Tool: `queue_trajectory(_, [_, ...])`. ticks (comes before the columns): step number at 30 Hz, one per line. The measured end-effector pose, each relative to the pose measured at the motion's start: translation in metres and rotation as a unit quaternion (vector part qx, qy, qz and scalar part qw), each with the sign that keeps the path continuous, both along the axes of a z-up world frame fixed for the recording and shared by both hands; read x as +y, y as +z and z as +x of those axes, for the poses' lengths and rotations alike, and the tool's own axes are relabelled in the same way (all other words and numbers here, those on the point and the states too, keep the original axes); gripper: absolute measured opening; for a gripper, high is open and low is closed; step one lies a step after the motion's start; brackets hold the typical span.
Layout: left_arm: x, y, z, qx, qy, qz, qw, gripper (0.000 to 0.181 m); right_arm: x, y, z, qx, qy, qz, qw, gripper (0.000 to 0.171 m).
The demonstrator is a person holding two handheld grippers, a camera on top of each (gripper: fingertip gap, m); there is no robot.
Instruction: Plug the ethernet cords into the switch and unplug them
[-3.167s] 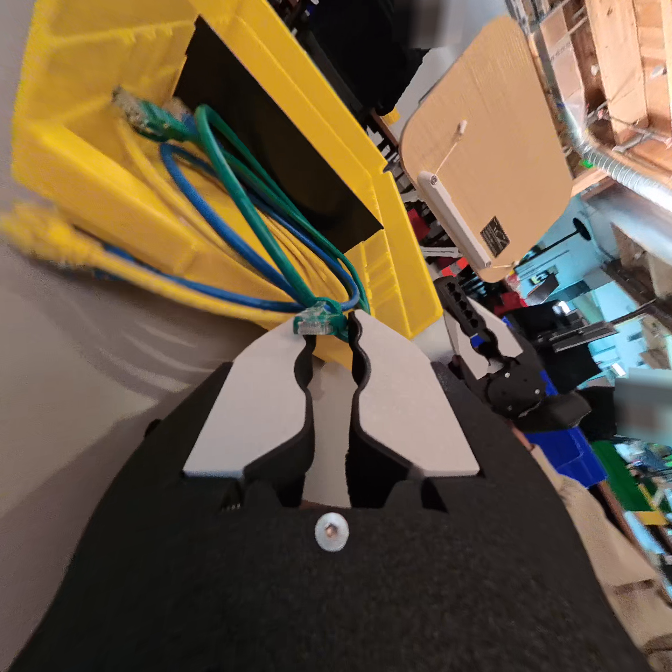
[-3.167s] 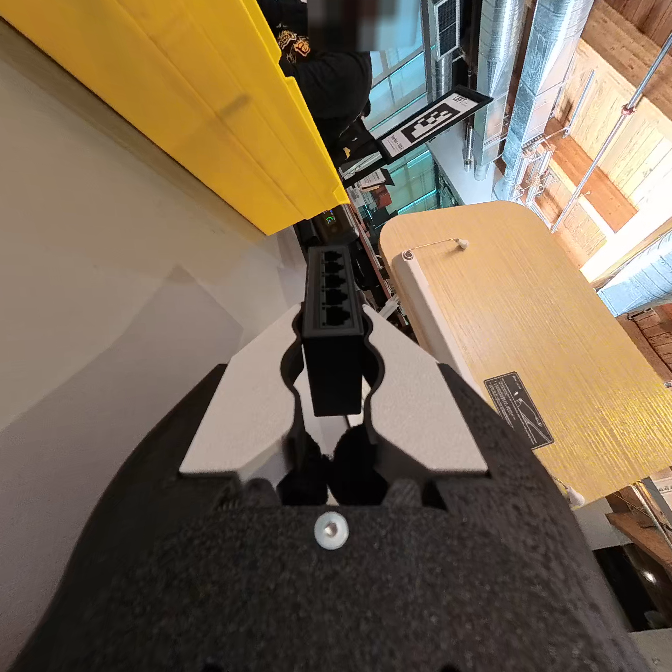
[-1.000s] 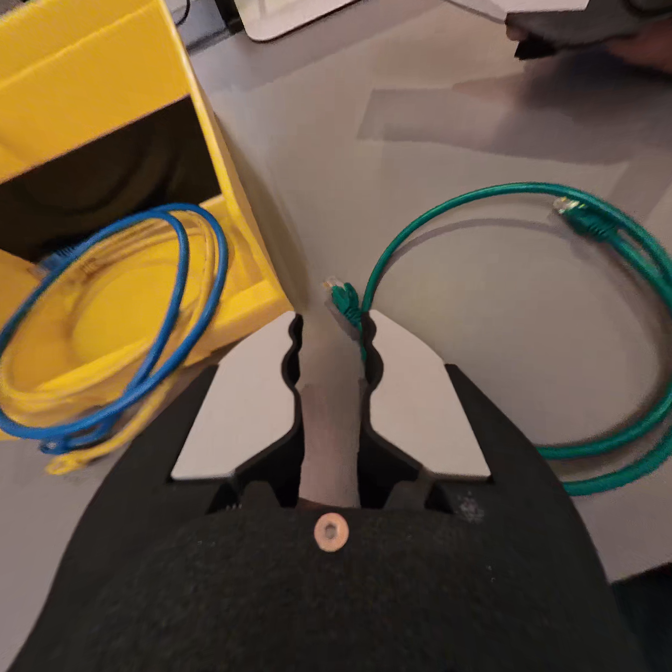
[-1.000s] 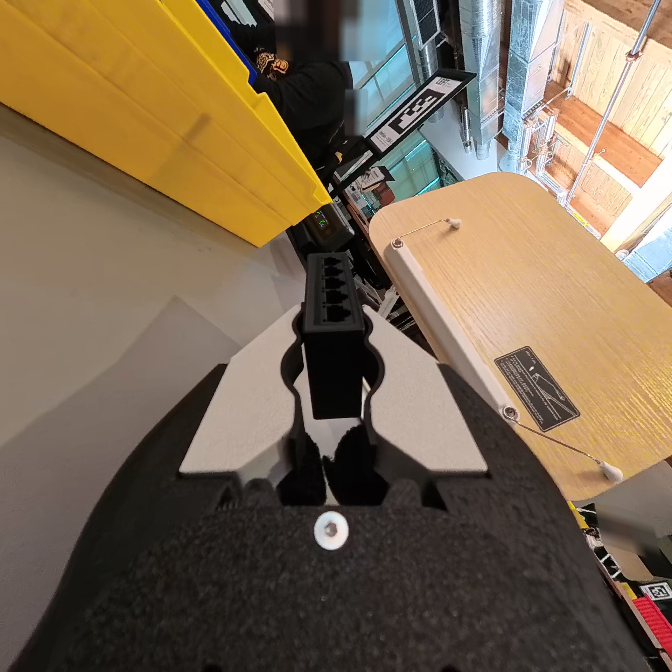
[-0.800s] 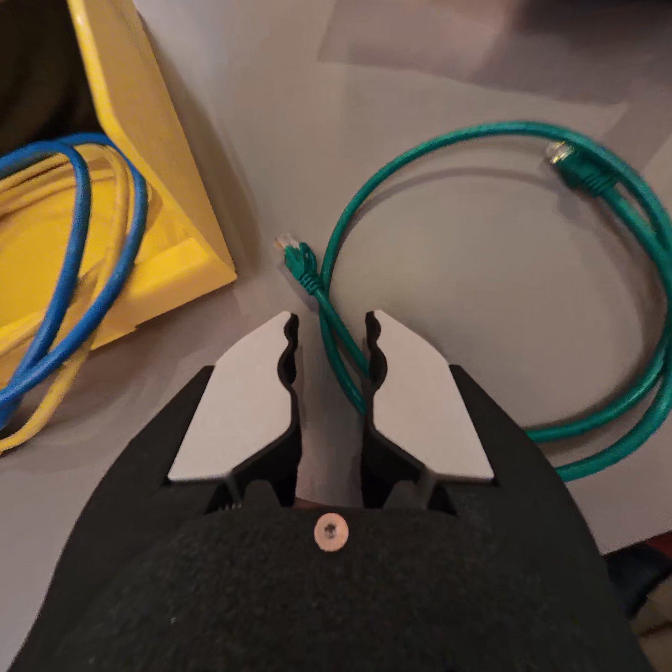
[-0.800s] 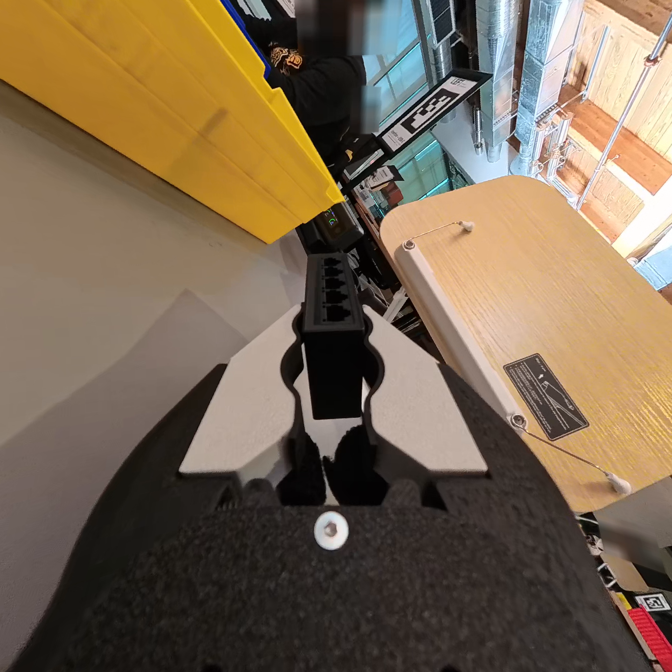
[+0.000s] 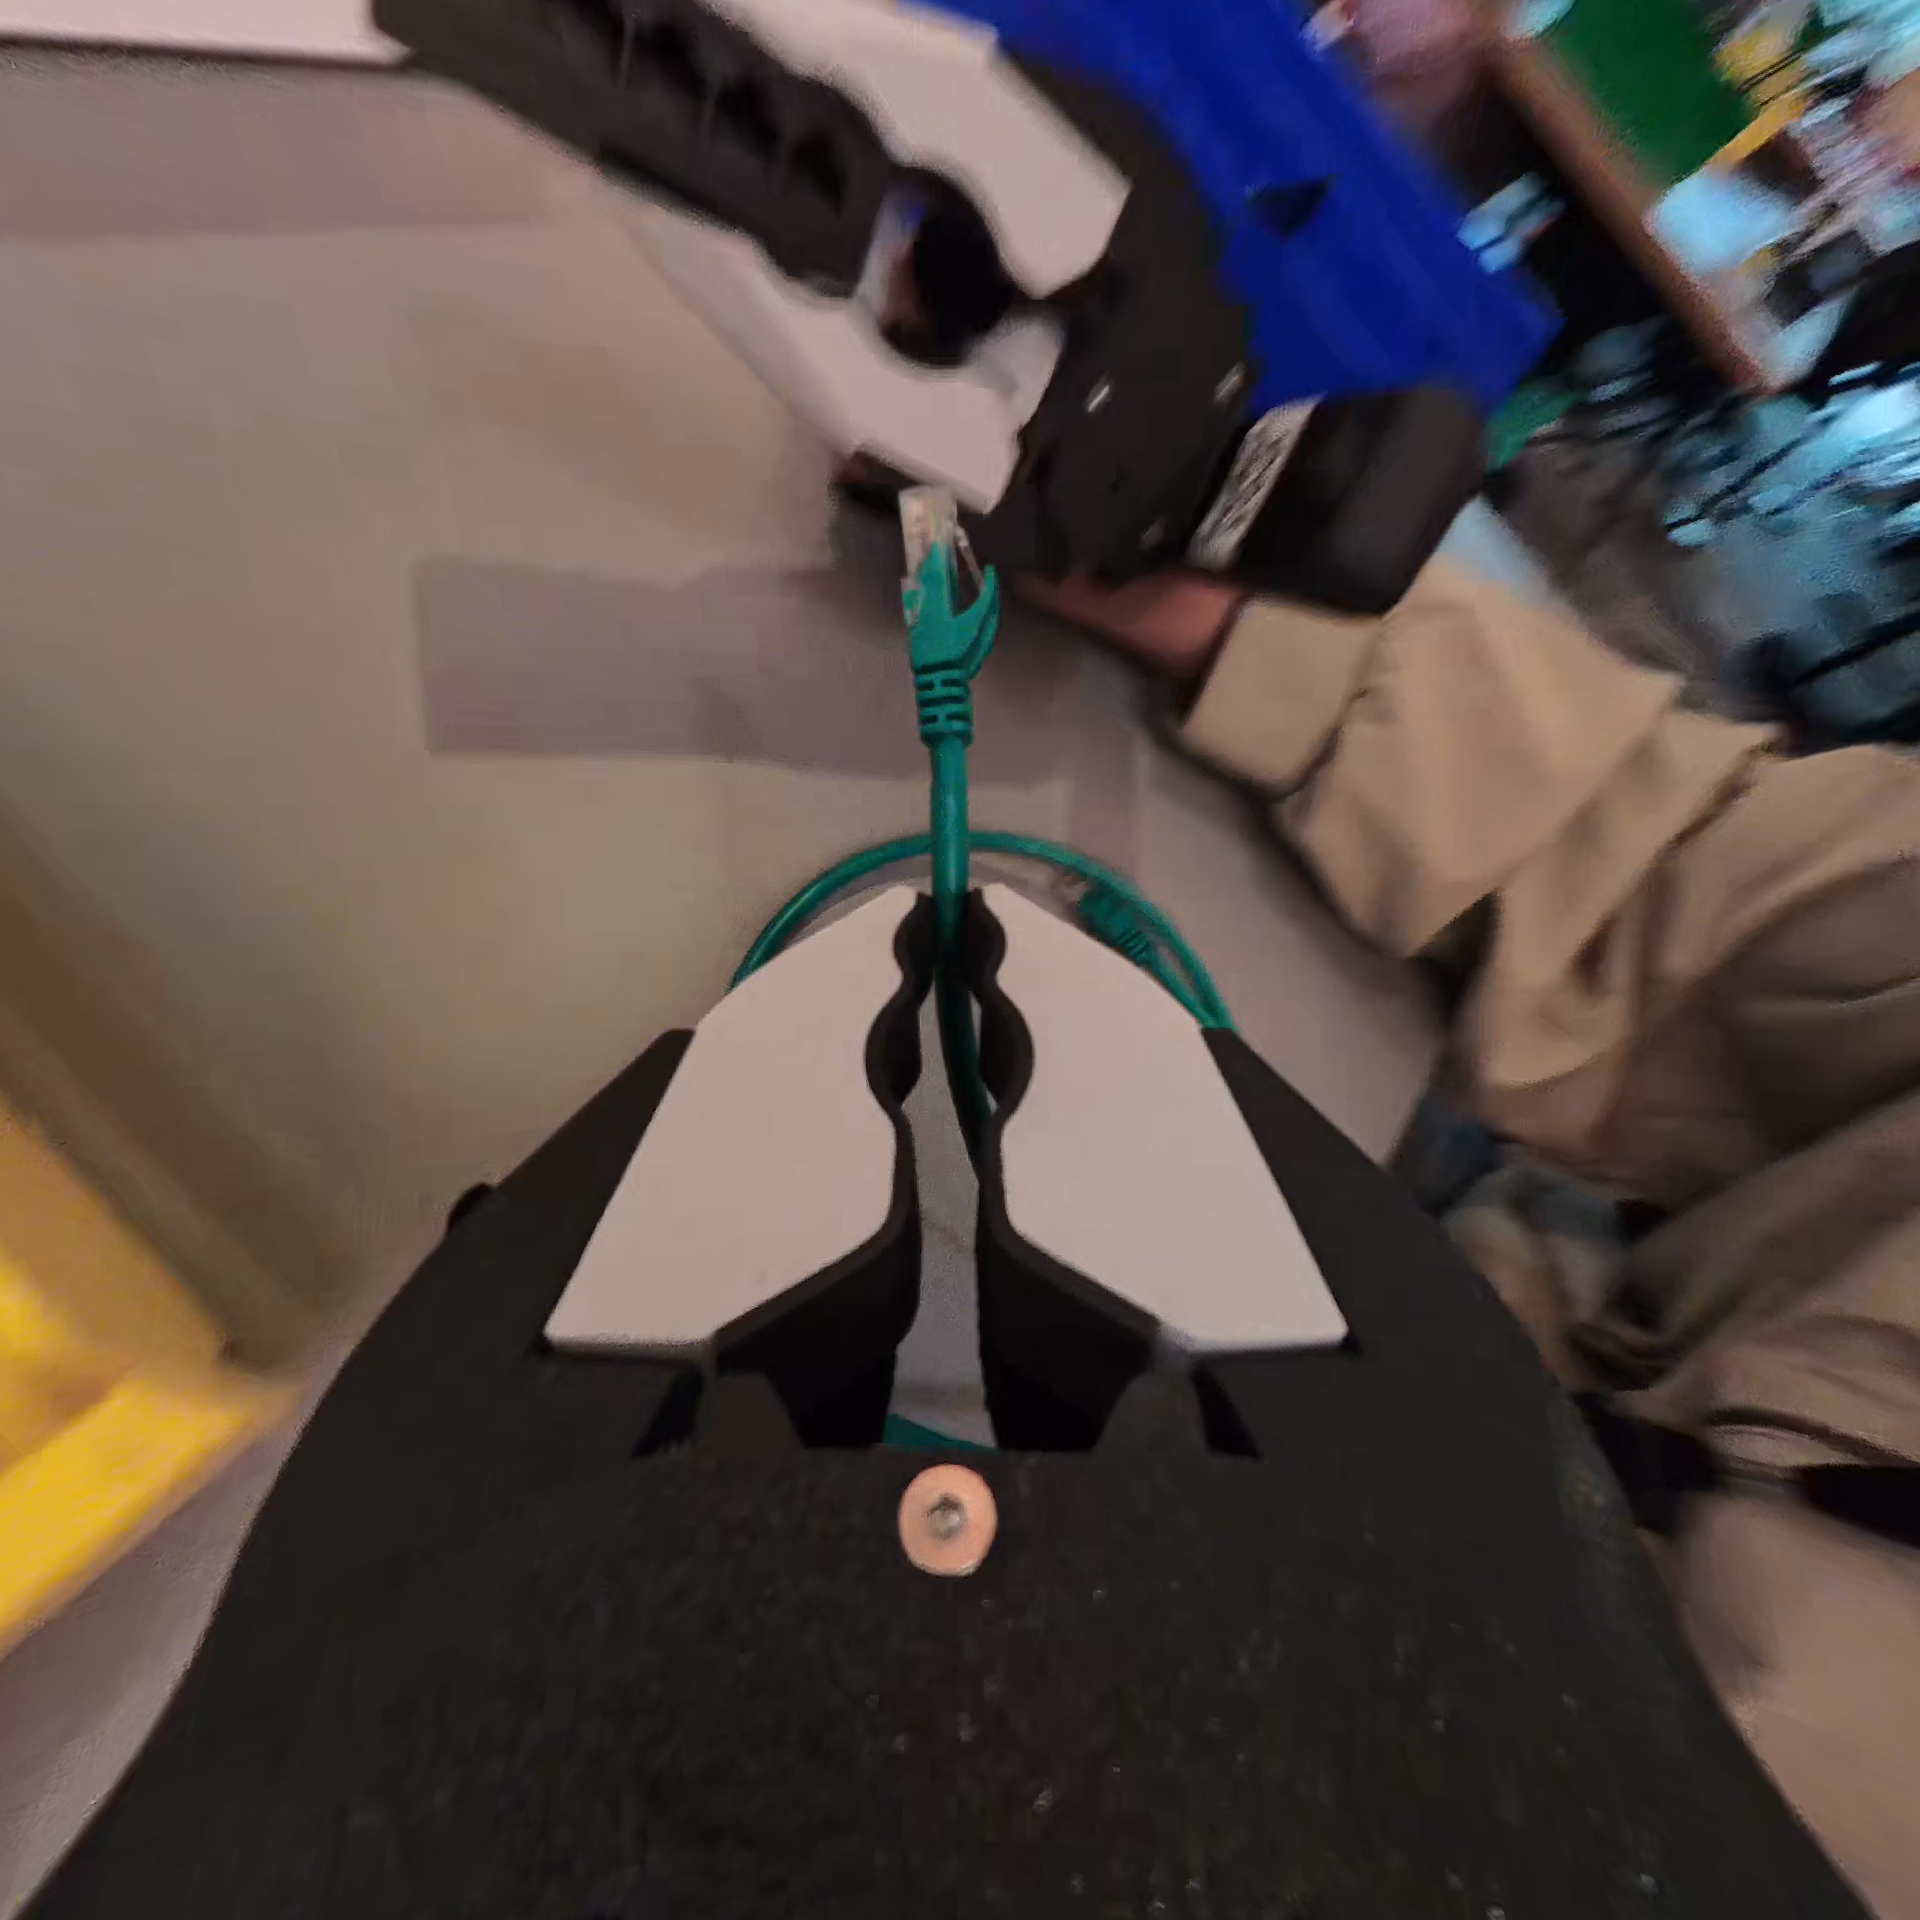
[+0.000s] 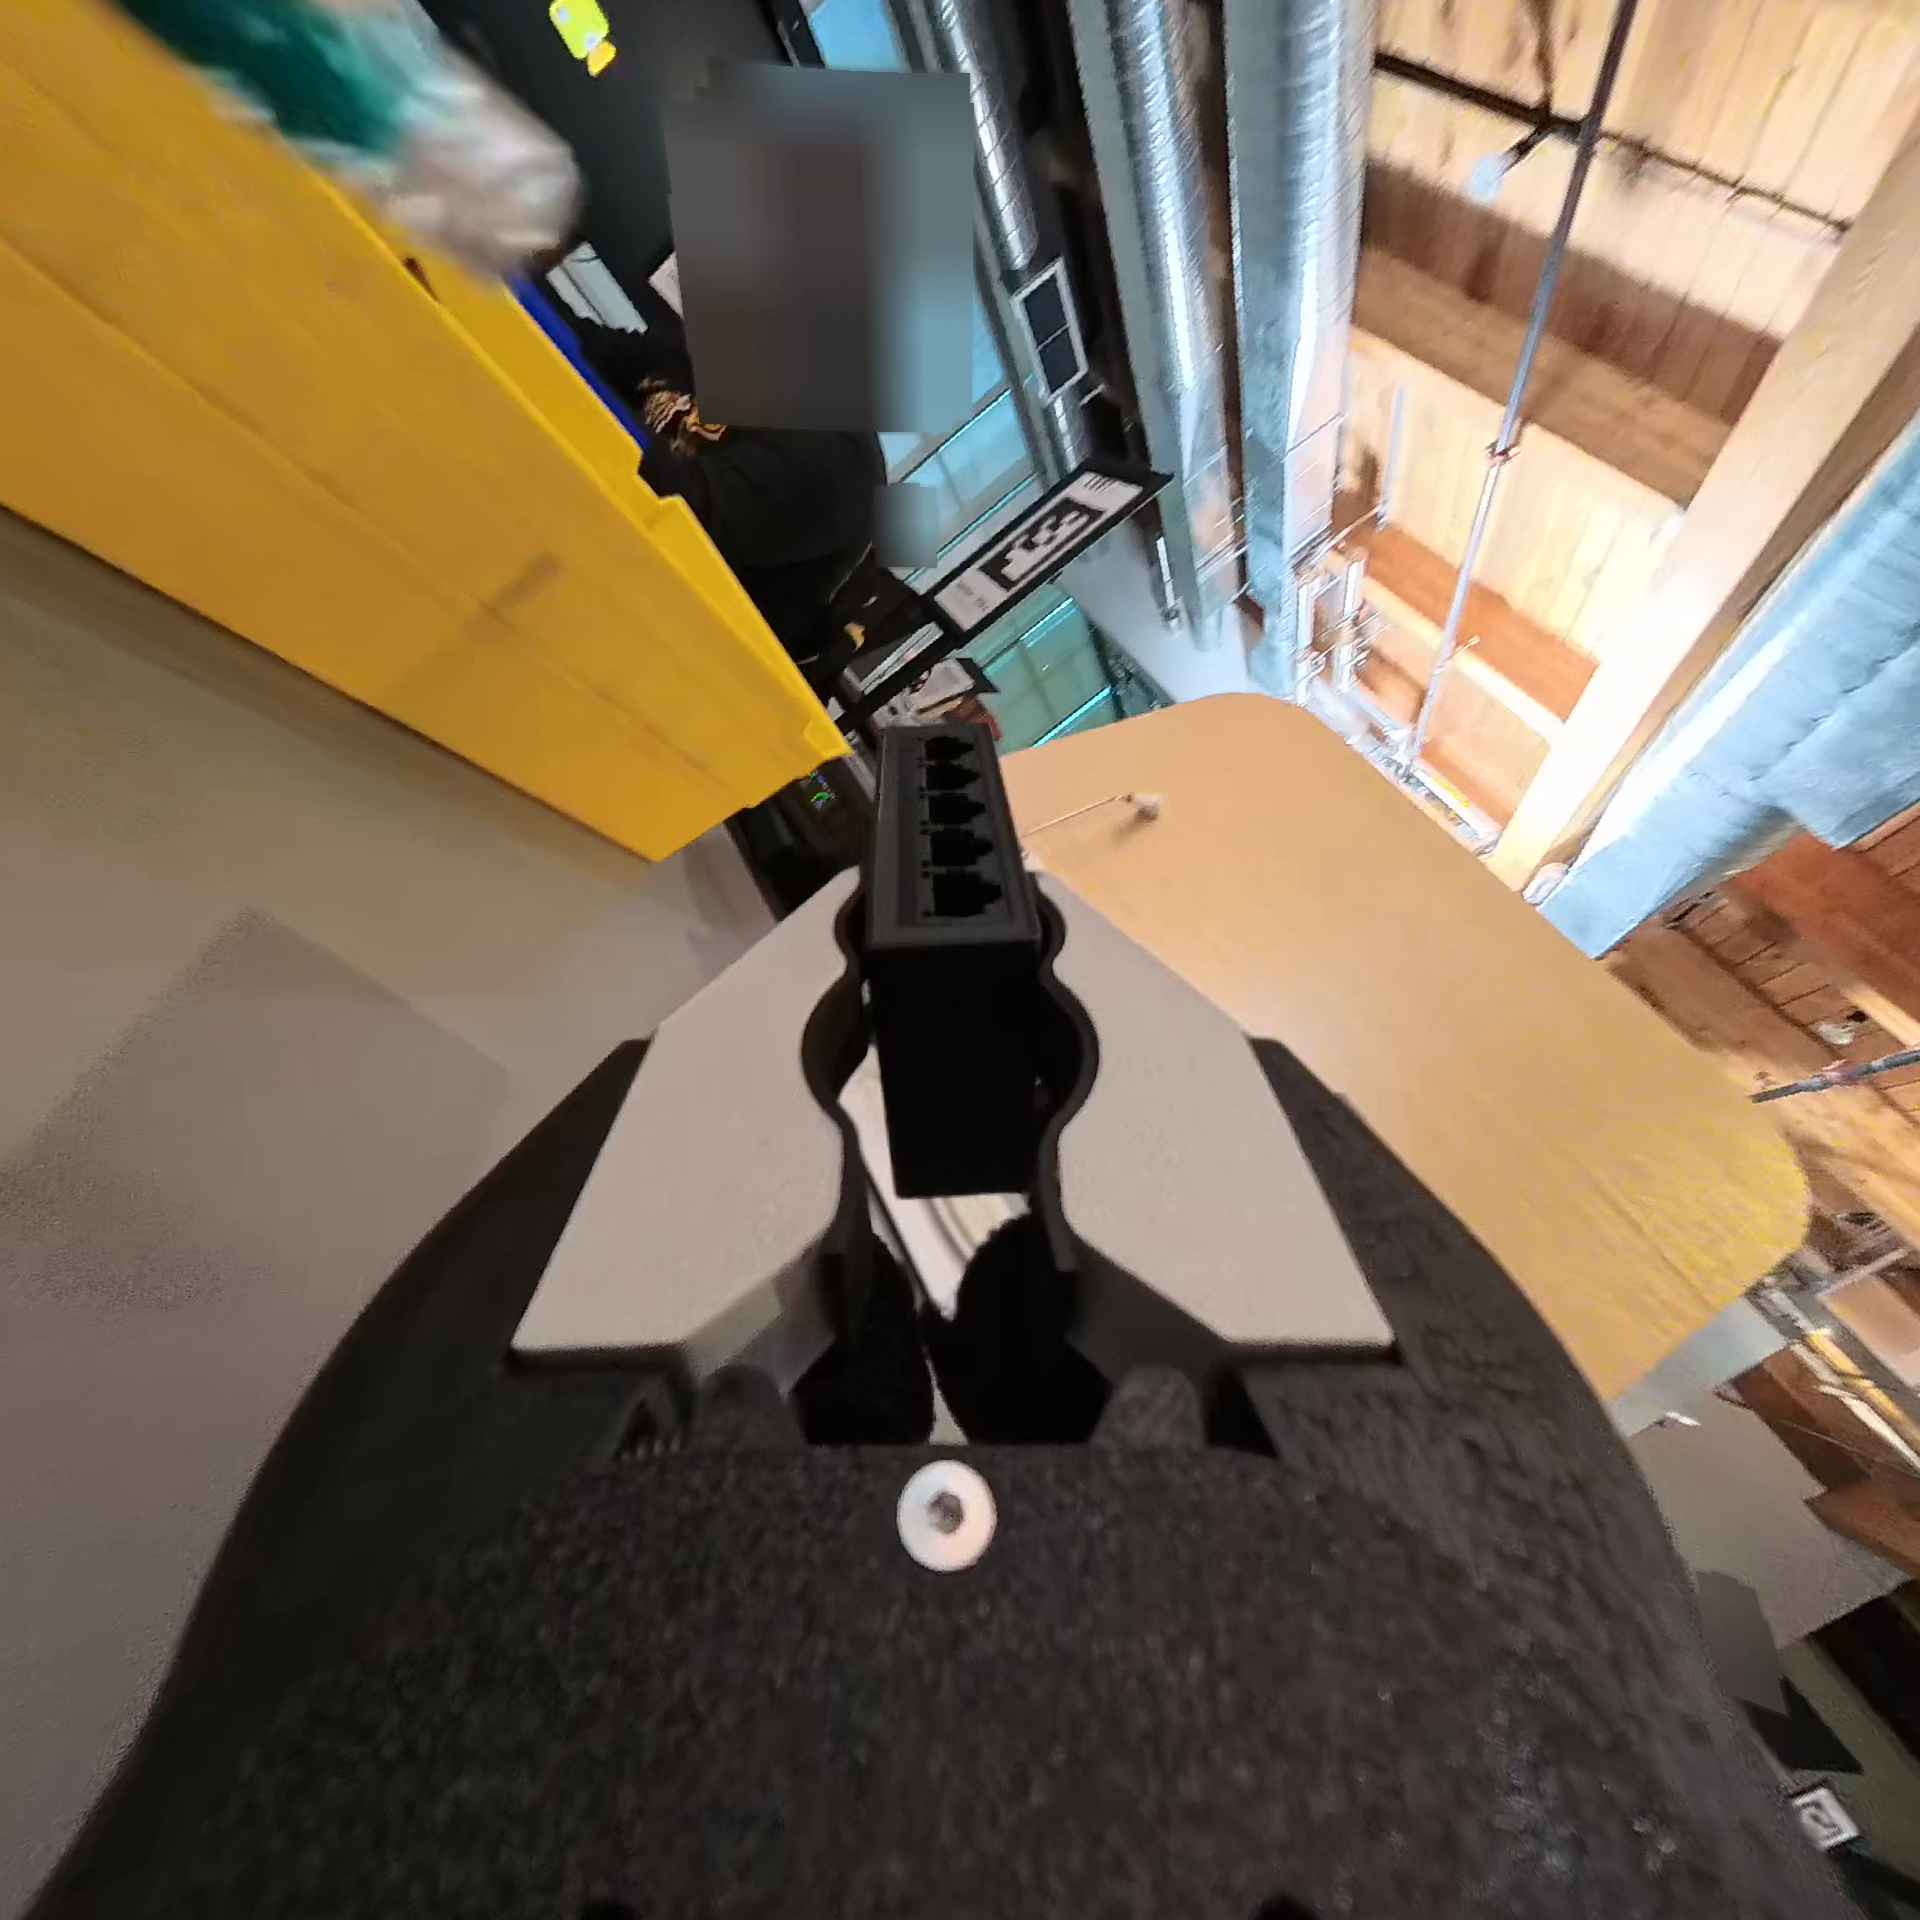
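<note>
Item, step in hand: my left gripper [image 7: 945,914] pinches the green cord [image 7: 951,800] behind its plug [image 7: 928,540], my right gripper [image 8: 951,935] clamps the switch [image 8: 951,935]; I'd square plug to port, far right, before pushing.

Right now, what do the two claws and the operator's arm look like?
Both the left claw and the right claw look alike: pale grey wedge fingers with wavy black inner pads, on a rough black body with one centre screw. The person's sleeve is beige. No cables are visible.
</note>
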State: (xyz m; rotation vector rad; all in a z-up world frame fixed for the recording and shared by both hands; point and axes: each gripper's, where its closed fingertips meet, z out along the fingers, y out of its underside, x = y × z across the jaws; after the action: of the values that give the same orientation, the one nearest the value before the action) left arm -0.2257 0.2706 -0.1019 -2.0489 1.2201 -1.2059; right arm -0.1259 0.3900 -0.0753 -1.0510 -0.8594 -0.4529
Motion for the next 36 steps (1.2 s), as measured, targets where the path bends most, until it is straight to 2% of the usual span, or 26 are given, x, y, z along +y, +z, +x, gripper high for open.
queue_trajectory(1, [-0.001, 0.009, 0.009, -0.014, -0.009, -0.021, 1.0, 0.005, -0.002, 0.003, 0.0, -0.003, -0.003, 0.012, 1.0, 0.026])
queue_trajectory(5, [0.0, 0.026, 0.034, -0.019, -0.043, -0.16, 0.986, 0.005, -0.009, 0.016, 0.002, -0.016, -0.017, 0.06, 0.998, 0.026])
queue_trajectory(8, [0.011, 0.03, 0.04, 0.002, -0.056, -0.217, 0.974, 0.005, -0.013, 0.018, 0.0, -0.032, -0.021, 0.076, 0.996, 0.026])
queue_trajectory(14, [0.028, 0.03, 0.039, 0.042, -0.054, -0.245, 0.967, 0.005, -0.019, 0.019, -0.009, -0.067, -0.023, 0.103, 0.992, 0.027])
queue_trajectory(36, [0.016, 0.019, 0.033, 0.063, -0.09, -0.323, 0.94, 0.005, -0.023, 0.014, -0.018, -0.151, -0.05, 0.147, 0.976, 0.026])
